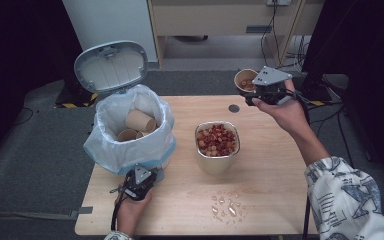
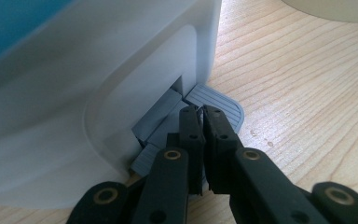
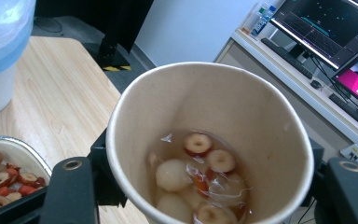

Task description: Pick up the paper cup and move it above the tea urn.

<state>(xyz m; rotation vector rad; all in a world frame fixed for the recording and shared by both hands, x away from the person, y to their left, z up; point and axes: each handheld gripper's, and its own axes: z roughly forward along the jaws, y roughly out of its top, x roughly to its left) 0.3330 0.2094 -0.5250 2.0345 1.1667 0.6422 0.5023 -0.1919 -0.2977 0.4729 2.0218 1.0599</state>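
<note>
A white pedal bin point(image 1: 130, 150) with a plastic liner stands at the table's left, its lid point(image 1: 111, 65) raised. My left gripper point(image 1: 150, 175) is at the bin's foot. In the left gripper view its jaws are shut, and the left gripper point(image 2: 200, 111) rests its tips on the grey pedal point(image 2: 221, 105). My right gripper point(image 1: 260, 95) is shut on a paper cup point(image 1: 245, 79) at the table's far right edge. The paper cup point(image 3: 242, 107) stays upright and holds liquid, sliced red dates and pale round fruit. A cream bowl point(image 1: 217, 162) of red date pieces stands mid-table.
Used paper cups point(image 1: 139, 120) lie inside the bin. A patch of spilled liquid point(image 1: 227, 205) glistens near the table's front edge. A small dark round cap point(image 1: 234, 108) sits in the tabletop at the back. Monitors point(image 3: 335, 32) stand on a desk beyond the cup.
</note>
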